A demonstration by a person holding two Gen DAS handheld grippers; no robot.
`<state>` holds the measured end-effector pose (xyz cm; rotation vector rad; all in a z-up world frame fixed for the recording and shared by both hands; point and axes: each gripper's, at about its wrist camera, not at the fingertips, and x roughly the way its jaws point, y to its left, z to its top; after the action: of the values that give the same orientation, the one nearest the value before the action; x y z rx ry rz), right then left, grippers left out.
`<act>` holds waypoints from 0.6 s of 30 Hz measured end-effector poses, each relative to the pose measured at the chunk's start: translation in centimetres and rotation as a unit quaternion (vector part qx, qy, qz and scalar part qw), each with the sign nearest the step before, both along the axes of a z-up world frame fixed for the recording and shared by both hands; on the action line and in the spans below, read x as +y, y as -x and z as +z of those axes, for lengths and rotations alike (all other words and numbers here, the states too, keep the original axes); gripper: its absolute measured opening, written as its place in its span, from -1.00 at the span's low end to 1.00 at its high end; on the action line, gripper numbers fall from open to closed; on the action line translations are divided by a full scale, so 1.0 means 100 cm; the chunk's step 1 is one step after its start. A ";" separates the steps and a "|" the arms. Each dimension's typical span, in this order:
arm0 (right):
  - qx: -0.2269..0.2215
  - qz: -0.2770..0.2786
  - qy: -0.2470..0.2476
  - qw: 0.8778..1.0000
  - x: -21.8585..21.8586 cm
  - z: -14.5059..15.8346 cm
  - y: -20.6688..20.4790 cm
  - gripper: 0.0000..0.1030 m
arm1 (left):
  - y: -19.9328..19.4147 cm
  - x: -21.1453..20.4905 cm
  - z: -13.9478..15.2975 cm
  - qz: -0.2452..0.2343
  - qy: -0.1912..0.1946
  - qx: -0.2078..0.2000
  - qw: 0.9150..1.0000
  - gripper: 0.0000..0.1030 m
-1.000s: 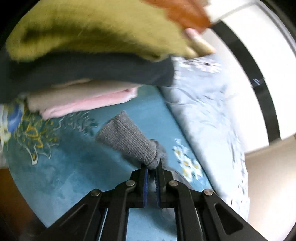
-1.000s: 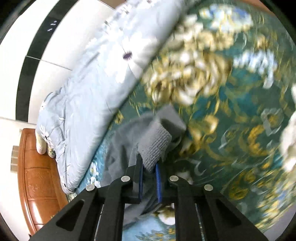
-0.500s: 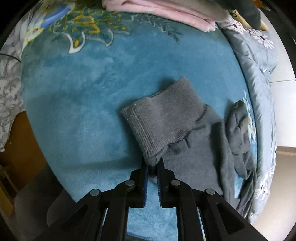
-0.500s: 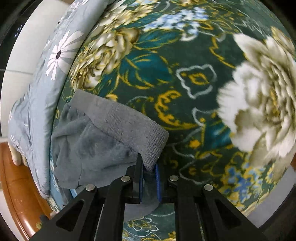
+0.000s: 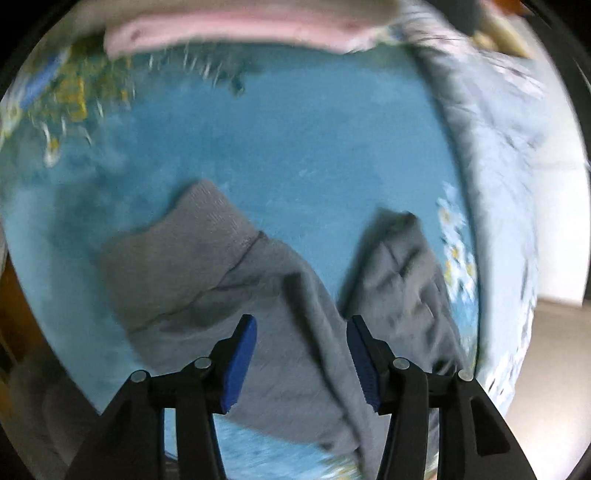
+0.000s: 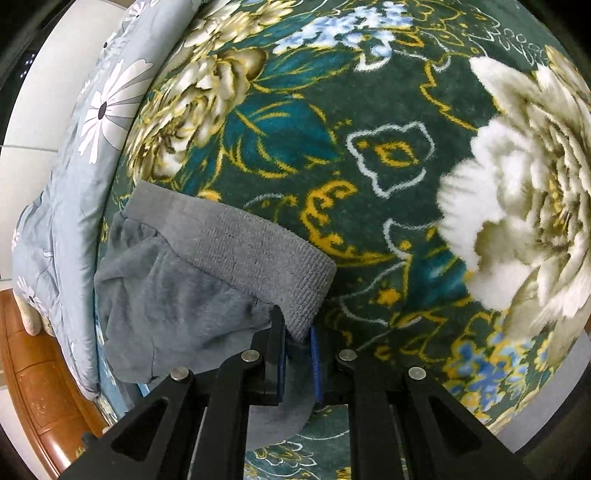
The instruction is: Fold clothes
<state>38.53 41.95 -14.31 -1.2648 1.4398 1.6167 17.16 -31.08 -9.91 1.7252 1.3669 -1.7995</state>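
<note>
Grey knit garment (image 5: 221, 295) with a ribbed waistband (image 6: 255, 254), probably sweatpants, lying on a plush floral blanket (image 6: 369, 110) that covers the bed. In the left wrist view the blanket reads as plain teal (image 5: 295, 147), and the garment spreads flat beneath the camera, with a second grey lobe, probably a leg (image 5: 402, 280), lying apart to the right. A folded pink cloth (image 5: 229, 26) lies at the far edge of the blanket, well apart from the garment; motion blur hides its detail. A pale blue daisy-print quilt (image 6: 74, 184) borders the blanket.

Left gripper (image 5: 299, 365): jaws stand wide apart, empty, hovering just above the grey fabric and gripping none of it.

Right gripper (image 6: 298, 354): jaws drawn narrow, pinching one end of the ribbed waistband between the blue pads (image 6: 281, 354).

Step in hand, as judged: laying out the garment before the first fold, one corner of the waistband held and the other side let lie.

Next move, as judged: the left gripper needs a fresh hold, likely on a leg or the far waistband corner, so both hands can draw the cloth flat. The loose knit may bunch if only one layer is caught.
</note>
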 end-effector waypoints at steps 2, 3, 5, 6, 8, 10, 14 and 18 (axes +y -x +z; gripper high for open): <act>-0.002 0.001 0.001 1.000 -0.001 -0.001 0.003 -0.75 | 0.003 0.003 -0.020 0.041 -0.031 -0.028 0.998 0.04; -0.003 0.002 0.002 1.000 -0.001 -0.001 0.004 -0.73 | 0.003 0.000 -0.026 0.063 -0.039 -0.037 0.997 0.02; -0.005 0.004 0.003 1.000 -0.001 -0.002 0.007 -0.72 | 0.003 -0.003 -0.033 0.078 -0.030 -0.059 0.995 -0.16; -0.006 0.004 0.004 1.000 -0.002 -0.002 0.009 -0.72 | 0.003 -0.005 -0.035 0.078 -0.019 -0.071 0.994 -0.30; -0.008 0.006 0.005 1.000 -0.002 -0.003 0.012 -0.72 | 0.004 -0.006 -0.035 0.071 0.002 -0.086 0.994 -0.74; -0.012 0.008 0.005 1.000 -0.002 -0.003 0.015 -0.72 | 0.005 -0.005 -0.029 0.063 0.013 -0.076 0.995 -0.92; -0.017 0.011 -0.001 1.000 -0.003 -0.001 0.023 -0.74 | 0.018 0.004 0.019 0.014 0.019 0.003 1.000 -0.93; 0.001 0.002 -0.009 1.000 0.002 0.010 0.024 -0.75 | 0.015 0.006 0.104 -0.021 -0.018 0.146 0.989 -0.93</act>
<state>36.15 42.15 -13.30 -1.2570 1.4221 1.6306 15.66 -30.46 0.47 1.5632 1.4920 -2.1301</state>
